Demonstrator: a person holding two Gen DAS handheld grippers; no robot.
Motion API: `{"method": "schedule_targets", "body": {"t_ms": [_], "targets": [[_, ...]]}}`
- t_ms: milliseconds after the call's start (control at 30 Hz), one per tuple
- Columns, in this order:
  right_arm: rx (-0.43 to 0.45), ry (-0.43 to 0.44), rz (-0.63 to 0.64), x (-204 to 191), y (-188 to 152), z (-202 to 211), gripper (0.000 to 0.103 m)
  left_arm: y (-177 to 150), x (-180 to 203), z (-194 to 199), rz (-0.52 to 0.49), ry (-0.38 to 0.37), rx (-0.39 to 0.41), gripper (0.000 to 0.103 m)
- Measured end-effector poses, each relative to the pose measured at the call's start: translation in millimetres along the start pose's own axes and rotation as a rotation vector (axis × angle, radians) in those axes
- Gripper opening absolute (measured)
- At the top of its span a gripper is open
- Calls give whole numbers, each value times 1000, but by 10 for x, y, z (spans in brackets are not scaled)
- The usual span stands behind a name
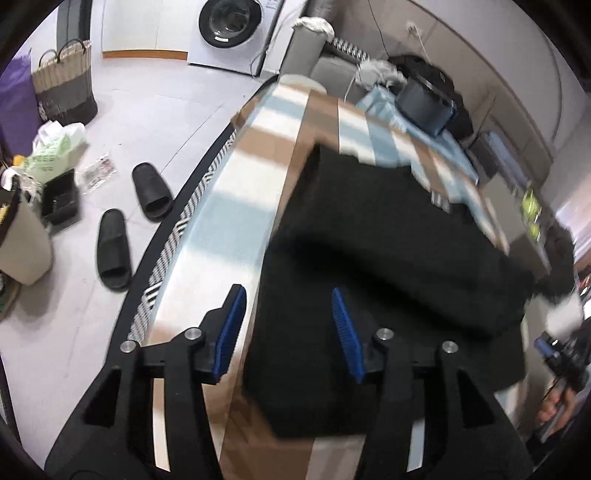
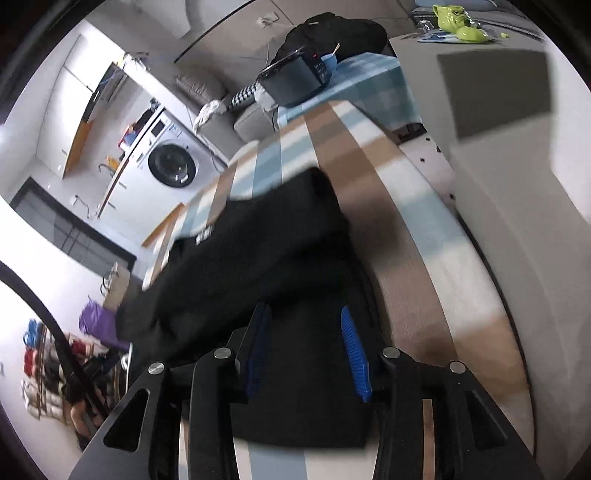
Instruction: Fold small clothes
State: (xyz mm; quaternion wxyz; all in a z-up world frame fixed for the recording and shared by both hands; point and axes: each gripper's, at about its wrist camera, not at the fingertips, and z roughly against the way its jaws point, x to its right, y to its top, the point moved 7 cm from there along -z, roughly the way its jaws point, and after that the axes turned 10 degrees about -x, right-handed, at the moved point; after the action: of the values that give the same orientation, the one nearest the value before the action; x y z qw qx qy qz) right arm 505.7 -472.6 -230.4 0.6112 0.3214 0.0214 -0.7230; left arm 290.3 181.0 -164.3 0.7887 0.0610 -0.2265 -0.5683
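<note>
Even indoor light fills both fisheye views; motion blur smears the black garment (image 1: 388, 258) and the striped surface (image 1: 240, 184), while dark vignetting curves every edge.

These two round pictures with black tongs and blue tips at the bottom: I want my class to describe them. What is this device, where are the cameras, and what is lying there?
A person holds tongs in each hand; a wide-angle camera sits on each, looking along its two fingers. One picture comes from the left tongs, the other from the right tongs. Both look down at a black garment lying partly folded on a striped tablecloth. Both tongs stand open over the garment and hold nothing. In the background are a washing machine and slippers on the floor.
</note>
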Motion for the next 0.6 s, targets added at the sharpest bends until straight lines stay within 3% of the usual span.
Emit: {"method": "schedule_targets", "body": {"t_ms": [167,300,433,533,600], "targets": [[-18,-82,-40,220,-472,83,45,-435,105,-22,-94,50,-47,46],[-53,-36,-31,216,-671,-6,45,-581,162,-40,-117,67,-45,46],[-53,0,-13,114,-667,-105,45,-643,199,-19,-118,65,-37,46],[-43,-28,58,-9,-665,-153,28,-657,219,-28,-133,77,-22,43],[-22,-53,132,-110,-629,-108,17,-638,217,-33,-145,85,-1,26]]}}
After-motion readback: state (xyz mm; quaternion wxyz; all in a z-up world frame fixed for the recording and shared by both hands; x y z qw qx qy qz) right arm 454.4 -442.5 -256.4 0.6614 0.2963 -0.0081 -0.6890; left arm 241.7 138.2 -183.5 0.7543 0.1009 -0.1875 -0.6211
